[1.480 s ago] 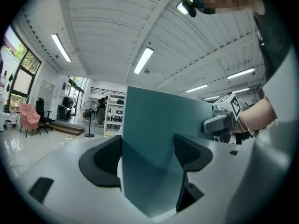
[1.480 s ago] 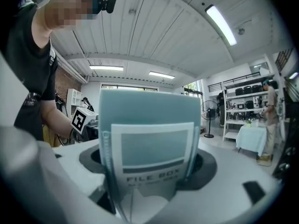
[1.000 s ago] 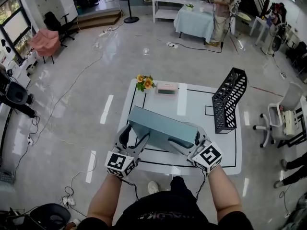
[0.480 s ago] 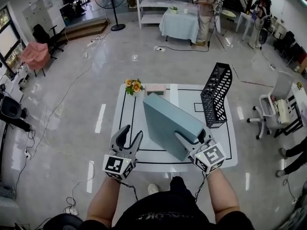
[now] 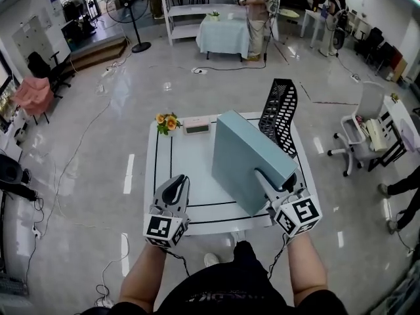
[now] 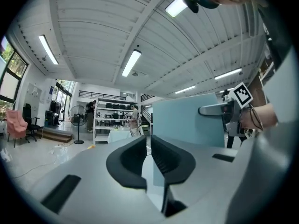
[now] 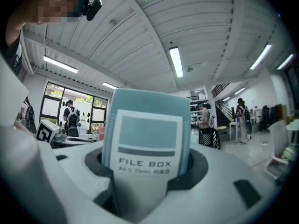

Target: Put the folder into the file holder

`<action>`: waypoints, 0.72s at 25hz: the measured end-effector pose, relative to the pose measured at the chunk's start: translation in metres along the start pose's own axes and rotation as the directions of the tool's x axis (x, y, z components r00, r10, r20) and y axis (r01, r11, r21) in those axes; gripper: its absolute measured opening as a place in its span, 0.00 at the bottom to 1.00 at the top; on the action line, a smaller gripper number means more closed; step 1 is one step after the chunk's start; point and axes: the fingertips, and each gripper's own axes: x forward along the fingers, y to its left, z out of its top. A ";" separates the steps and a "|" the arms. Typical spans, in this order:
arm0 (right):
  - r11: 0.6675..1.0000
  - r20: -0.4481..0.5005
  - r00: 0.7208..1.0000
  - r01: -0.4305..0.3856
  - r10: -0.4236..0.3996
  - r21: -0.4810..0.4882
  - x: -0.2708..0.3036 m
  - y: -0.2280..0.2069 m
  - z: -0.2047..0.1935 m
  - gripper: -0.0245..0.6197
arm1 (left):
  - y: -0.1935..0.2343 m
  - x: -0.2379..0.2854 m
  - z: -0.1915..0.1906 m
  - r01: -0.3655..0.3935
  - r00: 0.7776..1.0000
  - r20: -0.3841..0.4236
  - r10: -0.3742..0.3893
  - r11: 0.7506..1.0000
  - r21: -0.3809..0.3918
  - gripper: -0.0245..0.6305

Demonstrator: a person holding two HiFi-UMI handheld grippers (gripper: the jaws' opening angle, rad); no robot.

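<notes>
Right tool [image 5: 262,176]: clamped on the spine end of the folder [image 5: 246,156]. The right gripper view shows the label panel seated between the pads. The jaws have just been closing on it.
Left tool [image 5: 177,181]: jaws have just been closing and stand almost together with nothing between them. It hovers over the near left part of the desk [image 5: 180,163], apart from the folder.
Folder position: carried on edge above the right half of the desk. Its far end is close beside the file holder [image 5: 277,113] but not in it.
File holder position: upright at the far right corner of the desk, close to the right edge.
Risk 1: I hold a large box by one end with one tool. Its weight hangs far from the pads, so I judge it could twist or slide out.
Risk 2: if the leading edge meets the mesh wall instead of a slot, it could tip the holder or push it off that corner.
Risk 3: I have nothing bracing the holder, and the left tool is too narrow to steady the folder quickly.
</notes>
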 end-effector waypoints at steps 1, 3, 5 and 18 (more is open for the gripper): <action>1.000 0.010 1.000 0.023 -0.023 -0.006 -0.004 -0.005 0.006 0.47 | -0.003 0.002 0.001 0.011 1.000 0.001 -0.011 1.000 -0.001 0.07; 0.998 0.029 0.997 0.068 -0.067 -0.015 -0.013 -0.015 0.019 0.47 | -0.008 0.006 0.003 0.033 0.999 0.001 -0.033 0.999 -0.008 0.04; 0.994 0.047 0.993 0.112 -0.111 -0.018 -0.020 -0.025 0.030 0.47 | -0.014 0.011 0.004 0.056 0.998 -0.002 -0.056 0.998 -0.015 0.04; 0.930 0.183 0.915 0.368 -0.360 -0.012 -0.060 -0.121 0.125 0.47 | -0.059 0.065 0.021 0.189 0.982 0.006 -0.189 0.980 -0.065 0.04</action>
